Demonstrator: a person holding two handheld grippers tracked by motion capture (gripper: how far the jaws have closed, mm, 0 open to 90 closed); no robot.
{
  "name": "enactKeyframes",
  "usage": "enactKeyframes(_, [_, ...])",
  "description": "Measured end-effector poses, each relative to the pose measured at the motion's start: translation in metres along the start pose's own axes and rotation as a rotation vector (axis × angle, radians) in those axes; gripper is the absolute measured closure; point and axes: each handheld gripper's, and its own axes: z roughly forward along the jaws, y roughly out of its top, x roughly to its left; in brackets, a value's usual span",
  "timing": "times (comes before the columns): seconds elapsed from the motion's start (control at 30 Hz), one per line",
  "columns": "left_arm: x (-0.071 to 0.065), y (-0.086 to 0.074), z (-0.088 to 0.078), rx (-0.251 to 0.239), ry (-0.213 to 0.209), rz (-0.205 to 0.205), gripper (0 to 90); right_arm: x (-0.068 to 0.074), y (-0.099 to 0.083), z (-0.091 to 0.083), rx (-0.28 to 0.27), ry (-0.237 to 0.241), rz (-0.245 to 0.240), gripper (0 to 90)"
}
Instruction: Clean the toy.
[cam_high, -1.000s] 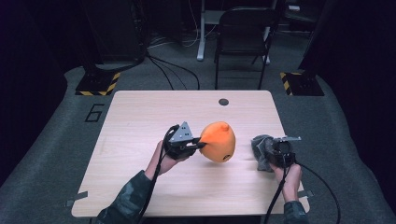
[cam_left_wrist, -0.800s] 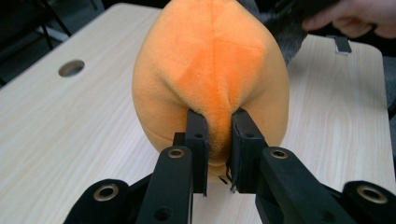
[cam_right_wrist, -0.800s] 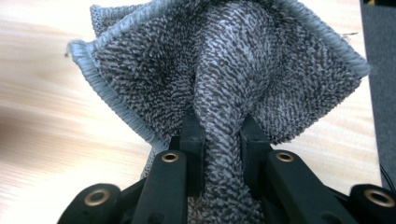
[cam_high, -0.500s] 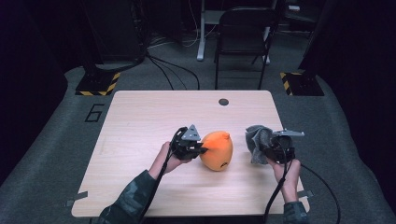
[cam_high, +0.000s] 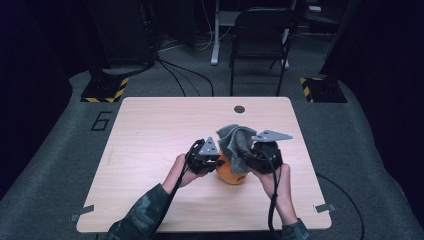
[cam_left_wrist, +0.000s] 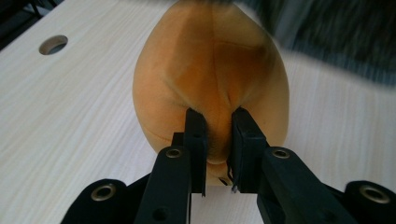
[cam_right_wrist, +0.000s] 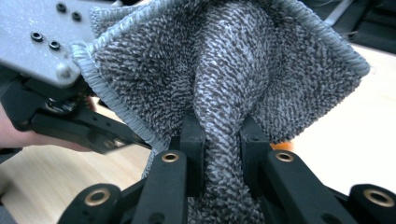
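Observation:
An orange plush ball rests on the wooden table. My left gripper is shut on a pinched fold of its fabric at the near end. My right gripper is shut on a grey terry cloth, which hangs bunched right above the ball. The cloth fans out beyond the jaws in the right gripper view and hides most of the ball there; a sliver of orange shows beside the right jaw.
A round cable hole lies near the table's far edge. A dark chair stands behind the table. Cables trail from both grippers toward the near edge. The left gripper's grey plate shows close by in the right gripper view.
My right gripper has carried the cloth up and left, from the table's right side to just over the ball. The left gripper and ball have shifted slightly right and nearer.

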Motion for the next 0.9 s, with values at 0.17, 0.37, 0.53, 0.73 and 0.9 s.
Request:
enactKeyframes(0.17, [-0.004, 0.0, 0.002, 0.003, -0.013, 0.045, 79.3, 0.01, -0.004, 0.034, 0.098, -0.055, -0.04, 76.6])
enactKeyframes(0.37, [-0.002, -0.002, 0.004, -0.009, -0.035, 0.044, 79.4, -0.017, -0.016, 0.038, 0.113, -0.136, -0.011, 77.1])
enactKeyframes(0.53, [-0.002, -0.003, 0.005, -0.018, -0.042, 0.043, 79.4, -0.041, -0.023, 0.032, 0.121, -0.275, 0.02, 77.0])
enactKeyframes(0.73, [-0.001, -0.003, 0.005, -0.021, -0.039, 0.044, 79.2, -0.036, -0.015, 0.009, 0.031, -0.161, 0.039, 76.8])
enactKeyframes(0.9, [-0.003, -0.003, 0.004, -0.024, -0.046, 0.05, 79.1, 0.001, -0.006, 0.014, 0.036, -0.053, -0.048, 76.7])
